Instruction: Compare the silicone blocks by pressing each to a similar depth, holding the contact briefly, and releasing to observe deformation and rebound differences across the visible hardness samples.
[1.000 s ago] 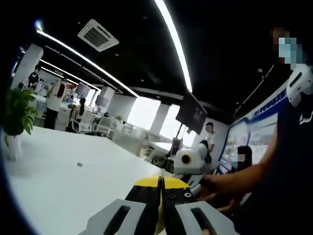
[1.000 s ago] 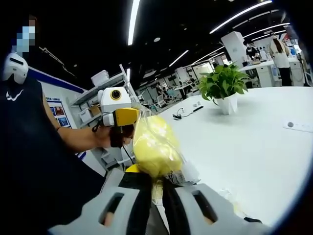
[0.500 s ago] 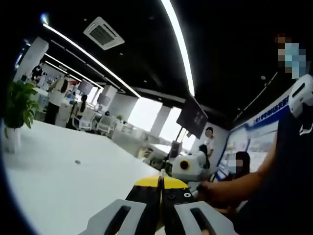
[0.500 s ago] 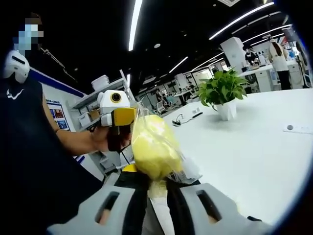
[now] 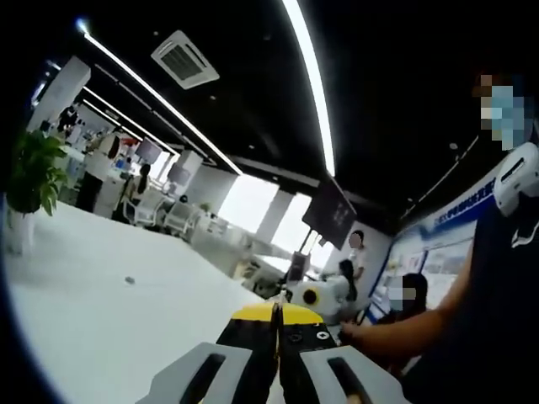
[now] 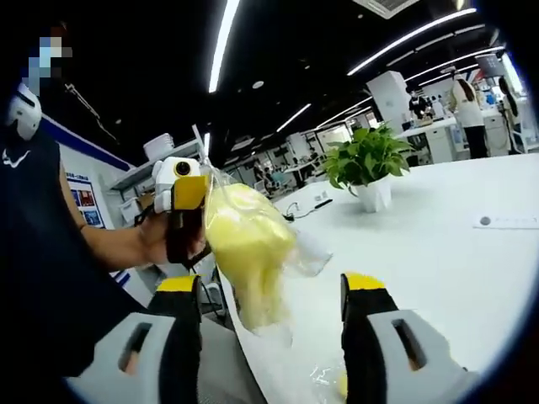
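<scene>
A soft yellow silicone block in a clear plastic bag hangs in the air above the white table. My right gripper is open, its yellow-tipped jaws standing wide apart on either side of the block's lower end without touching it. The left gripper sits right behind the bag's upper left, in a person's hand, and seems to pinch the bag. In the left gripper view the left gripper is shut, jaws pressed together, and the right gripper shows beyond its tips.
A potted plant stands on the white table; it shows again as the plant at the left. A small round mark lies on the tabletop. Another bagged yellowish piece lies near the table edge. The person's dark-clothed body is close by.
My right gripper has opened and let go of the yellow block, which now hangs free and longer between the spread jaws. The left gripper has stayed shut.
</scene>
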